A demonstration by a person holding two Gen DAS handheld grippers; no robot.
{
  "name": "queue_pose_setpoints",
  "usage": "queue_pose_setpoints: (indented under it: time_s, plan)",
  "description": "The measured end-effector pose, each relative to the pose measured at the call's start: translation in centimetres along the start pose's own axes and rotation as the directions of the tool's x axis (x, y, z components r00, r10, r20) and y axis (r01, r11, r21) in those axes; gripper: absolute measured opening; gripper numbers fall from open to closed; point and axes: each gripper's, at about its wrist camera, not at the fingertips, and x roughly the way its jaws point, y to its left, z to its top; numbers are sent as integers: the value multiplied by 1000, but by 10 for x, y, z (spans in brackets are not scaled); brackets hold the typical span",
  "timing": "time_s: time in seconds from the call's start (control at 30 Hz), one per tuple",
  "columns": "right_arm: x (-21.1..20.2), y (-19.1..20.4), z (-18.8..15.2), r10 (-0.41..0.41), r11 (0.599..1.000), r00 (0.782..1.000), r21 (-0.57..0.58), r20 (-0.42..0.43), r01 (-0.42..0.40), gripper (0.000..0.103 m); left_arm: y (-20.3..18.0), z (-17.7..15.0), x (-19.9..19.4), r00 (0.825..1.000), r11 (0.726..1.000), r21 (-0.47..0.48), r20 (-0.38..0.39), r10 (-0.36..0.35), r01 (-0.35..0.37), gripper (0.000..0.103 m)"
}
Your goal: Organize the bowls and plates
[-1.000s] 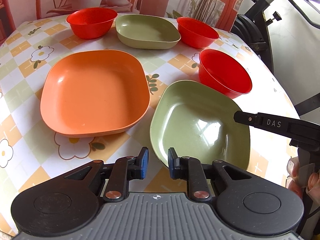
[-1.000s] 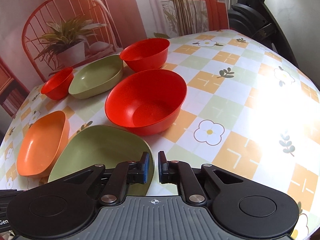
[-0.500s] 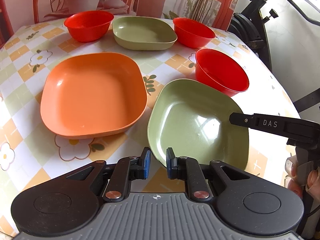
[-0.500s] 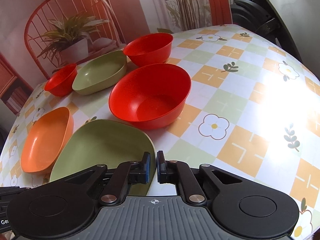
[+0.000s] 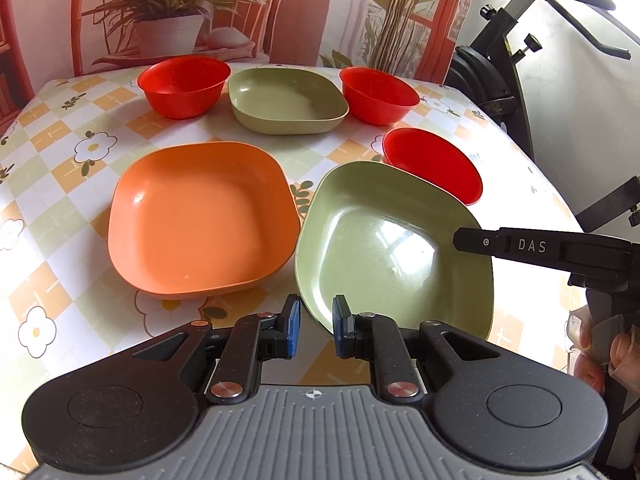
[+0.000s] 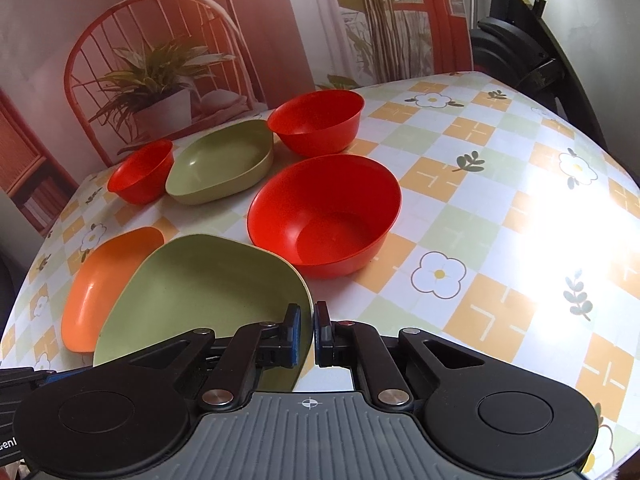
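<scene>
Checkered table (image 6: 500, 216) fills my frame. Near green plate (image 6: 208, 284) sits lower left, its right rim pinched by my right gripper (image 6: 307, 330). My left gripper (image 5: 316, 326), bottom center, is slightly spread, gripping nothing.

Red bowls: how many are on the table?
3. One at the far left, one at the far right, one nearer, behind the near green plate.
</scene>
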Motion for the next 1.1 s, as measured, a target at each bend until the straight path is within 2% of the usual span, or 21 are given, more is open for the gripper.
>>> queue_pose_setpoints:
  time_s: [0.27, 0.53, 0.87, 1.1]
  plan:
    - [-10, 18, 10, 2, 999, 1000, -51, 30, -1, 6, 5, 2, -15, 998, 1000, -18, 59, 0, 1, 18]
    - [-4, 51, 39, 64, 987, 996, -153, 56, -55, 6, 29, 14, -33, 994, 996, -90, 112, 10, 0, 18]
    - [36, 117, 88, 169, 944, 984, -296, 58, -144, 6, 71, 36, -43, 984, 982, -178, 150, 93, -65, 19]
    - [37, 153, 121, 215, 909, 967, -389, 140, -146, 6, 86, 70, -64, 966, 975, -208, 225, 126, -78, 19]
